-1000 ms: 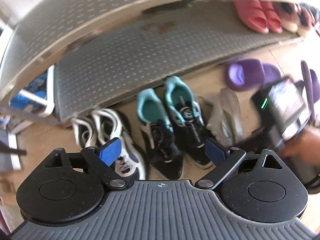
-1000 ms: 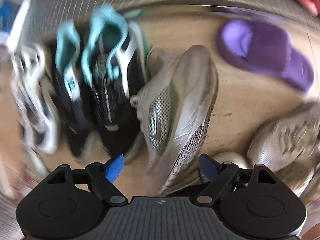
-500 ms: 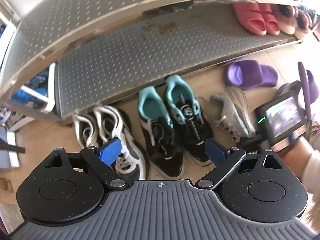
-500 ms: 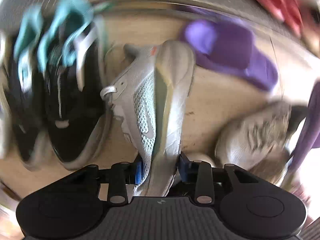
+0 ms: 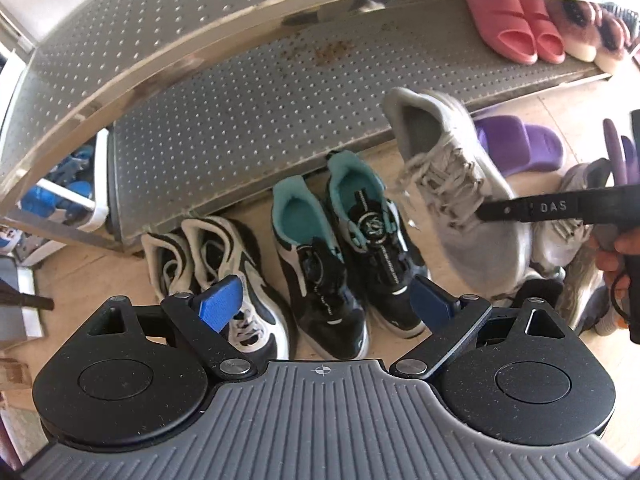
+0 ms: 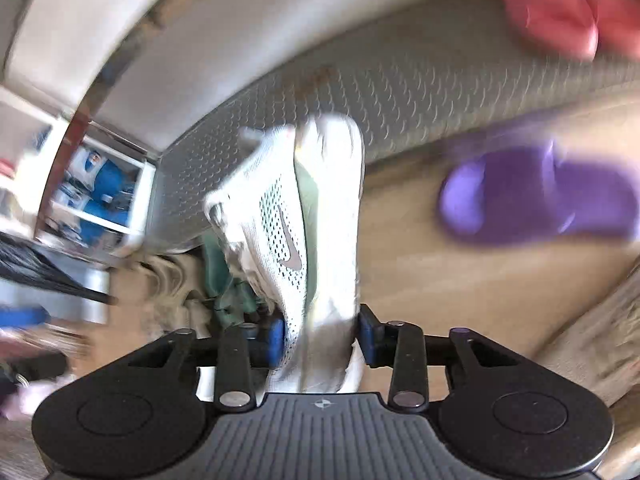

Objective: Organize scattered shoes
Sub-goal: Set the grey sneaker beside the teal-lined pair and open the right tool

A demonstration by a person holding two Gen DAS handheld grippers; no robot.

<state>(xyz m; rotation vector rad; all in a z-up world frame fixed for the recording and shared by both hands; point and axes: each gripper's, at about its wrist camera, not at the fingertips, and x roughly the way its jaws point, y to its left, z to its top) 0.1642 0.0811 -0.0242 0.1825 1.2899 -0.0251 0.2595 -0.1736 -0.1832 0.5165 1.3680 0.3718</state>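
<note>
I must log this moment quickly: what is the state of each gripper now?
Left gripper: open, holding nothing.
Right gripper: holding the grey sneaker between its pads; its jaws are opening slightly.

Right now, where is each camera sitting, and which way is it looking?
Left wrist: rides on the left gripper, looking down at paired sneakers by the metal rack; its own fingers spread wide with nothing between them, plus the person's other hand.
Right wrist: rides on the right gripper, facing the rack; its jaws, opening a little, hold the grey sneaker.
Shared: that grey sneaker, the rack and the purple slipper.
</note>
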